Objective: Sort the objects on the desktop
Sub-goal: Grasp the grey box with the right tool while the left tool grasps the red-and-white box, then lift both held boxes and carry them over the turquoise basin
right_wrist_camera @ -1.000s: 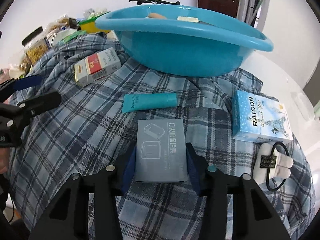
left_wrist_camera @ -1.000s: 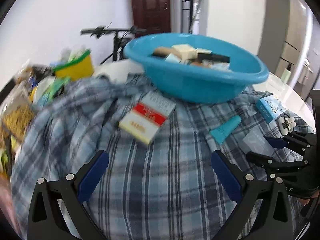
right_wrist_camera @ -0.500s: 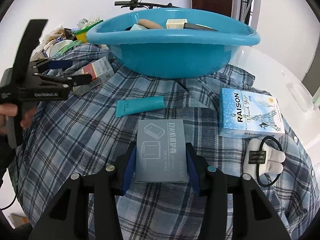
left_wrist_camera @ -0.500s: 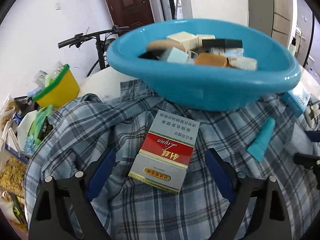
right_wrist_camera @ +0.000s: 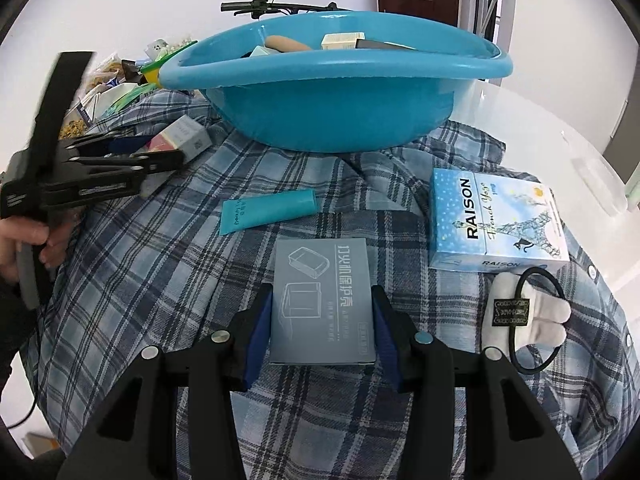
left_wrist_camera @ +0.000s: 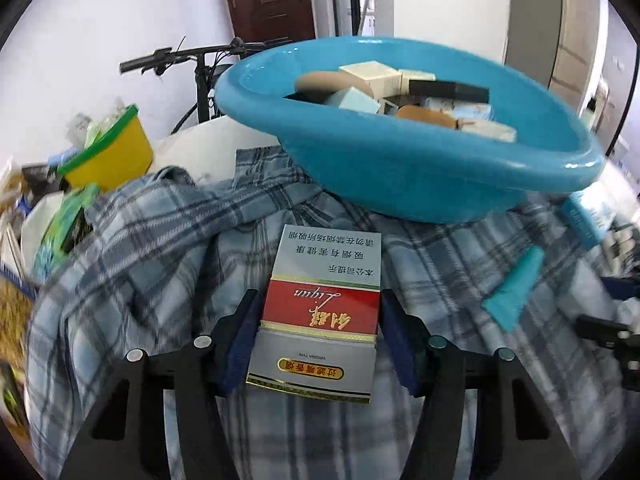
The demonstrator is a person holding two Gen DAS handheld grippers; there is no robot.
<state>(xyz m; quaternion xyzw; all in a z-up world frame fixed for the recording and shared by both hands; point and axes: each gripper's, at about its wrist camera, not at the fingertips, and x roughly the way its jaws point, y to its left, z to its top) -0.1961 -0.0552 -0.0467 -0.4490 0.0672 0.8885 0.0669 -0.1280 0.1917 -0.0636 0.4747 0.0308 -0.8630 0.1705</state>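
Tabletop (right_wrist_camera: pixel 532 112): white, draped with plaid shirt (right_wrist_camera: pixel 160 264); blue basin (right_wrist_camera: pixel 340 108) on it.
Room: brown door (left_wrist_camera: pixel 272 0), bicycle (left_wrist_camera: pixel 192 60).
Writing: "RAISON" box (right_wrist_camera: pixel 496 220).
Left gripper (left_wrist_camera: pixel 318 320): jaws just closed, grasping cigarette pack (left_wrist_camera: pixel 320 312).
Right gripper (right_wrist_camera: pixel 322 320): jaws clenched on grey box (right_wrist_camera: pixel 322 300).

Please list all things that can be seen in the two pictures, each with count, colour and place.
basin: 1, blue, back centre on the shirt, holds small boxes
plaid shirt: 1, blue-grey, spread over the table
red and silver box: 1, between the left pads
grey box: 1, between the right pads
tube: 1, teal, before the basin
RAISON box: 1, light blue, right
hair tie: 1, black on white, right
yellow tub: 1, far left
left gripper: shut on the red and silver box
right gripper: shut on the grey box
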